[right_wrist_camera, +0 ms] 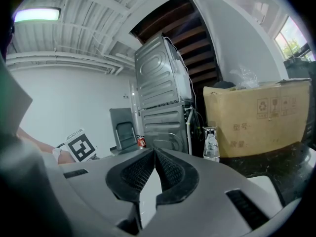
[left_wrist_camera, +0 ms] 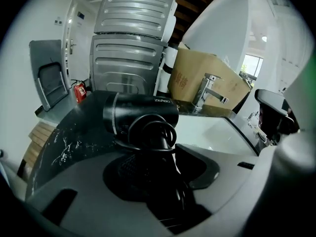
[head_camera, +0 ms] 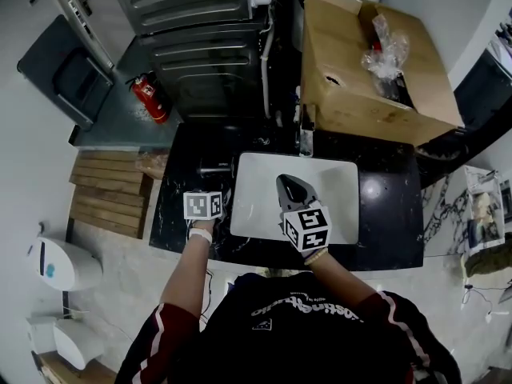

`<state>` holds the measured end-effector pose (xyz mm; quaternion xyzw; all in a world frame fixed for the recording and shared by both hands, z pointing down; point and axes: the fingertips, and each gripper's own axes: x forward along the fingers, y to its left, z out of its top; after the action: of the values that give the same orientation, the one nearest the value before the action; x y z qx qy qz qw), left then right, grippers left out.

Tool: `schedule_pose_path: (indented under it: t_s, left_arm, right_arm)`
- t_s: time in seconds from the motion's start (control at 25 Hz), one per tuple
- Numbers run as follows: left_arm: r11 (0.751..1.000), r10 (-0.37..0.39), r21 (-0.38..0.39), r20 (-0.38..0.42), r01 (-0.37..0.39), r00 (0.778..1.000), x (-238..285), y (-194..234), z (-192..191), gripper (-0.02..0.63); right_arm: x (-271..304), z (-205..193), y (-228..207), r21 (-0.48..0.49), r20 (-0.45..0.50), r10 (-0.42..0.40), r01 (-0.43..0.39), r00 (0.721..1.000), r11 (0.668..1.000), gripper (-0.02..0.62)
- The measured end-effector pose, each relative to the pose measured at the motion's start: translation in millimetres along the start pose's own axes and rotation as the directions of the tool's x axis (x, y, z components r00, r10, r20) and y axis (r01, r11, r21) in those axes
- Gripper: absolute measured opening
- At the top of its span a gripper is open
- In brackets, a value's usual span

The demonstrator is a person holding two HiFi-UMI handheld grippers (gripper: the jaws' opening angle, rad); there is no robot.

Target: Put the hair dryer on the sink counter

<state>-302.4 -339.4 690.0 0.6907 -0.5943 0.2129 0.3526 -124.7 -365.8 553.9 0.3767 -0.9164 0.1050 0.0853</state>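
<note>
A black hair dryer (left_wrist_camera: 140,115) with its cord looped round the handle is over the black marble counter (head_camera: 384,214), just left of the white sink basin (head_camera: 344,174). In the head view the hair dryer (head_camera: 213,169) shows as a small dark shape. My left gripper (left_wrist_camera: 165,156) is shut on its handle, the barrel pointing away from me. I cannot tell whether the barrel touches the counter. The left gripper (head_camera: 206,190) stays at the counter's front left. My right gripper (head_camera: 283,181) hovers over the basin, its jaws (right_wrist_camera: 154,152) shut with nothing between them.
A chrome faucet (head_camera: 306,138) stands behind the basin, and a large open cardboard box (head_camera: 368,62) sits on the counter's back right. Stacked steel appliances (head_camera: 208,46) rise behind the counter. A red fire extinguisher (head_camera: 150,98) stands at the far left.
</note>
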Motion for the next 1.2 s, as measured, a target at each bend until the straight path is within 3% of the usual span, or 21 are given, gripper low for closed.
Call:
schedule_pose_path:
  t_s: [0.64, 0.8, 1.0, 1.2]
  left_arm:
    - [0.999, -0.04, -0.008, -0.118, 0.039, 0.992, 12.2, -3.0, -13.0, 0.2]
    - [0.999, -0.021, 0.022, -0.117, 0.023, 0.993, 7.8, -0.9, -19.4, 0.272]
    - [0.999, 0.006, 0.044, -0.064, -0.003, 0.998, -16.7, 6.3, -15.0, 0.296]
    - [0.996, 0.057, 0.062, 0.121, -0.065, 0.991, -68.6, 8.5, 36.0, 0.297]
  right_arm:
    - [-3.3, 7.8, -9.0, 0.012, 0.01, 0.007, -0.008, 1.0, 1.0, 0.041]
    - [-5.8, 13.2, -12.9, 0.021, 0.016, 0.005, -0.006, 1.0, 1.0, 0.041]
    - [-10.7, 22.2, -21.2, 0.027, 0.028, -0.003, 0.002, 1.0, 1.0, 0.041]
    - [-15.9, 42.2, -35.9, 0.039, 0.06, -0.023, 0.02, 0.998, 0.999, 0.04]
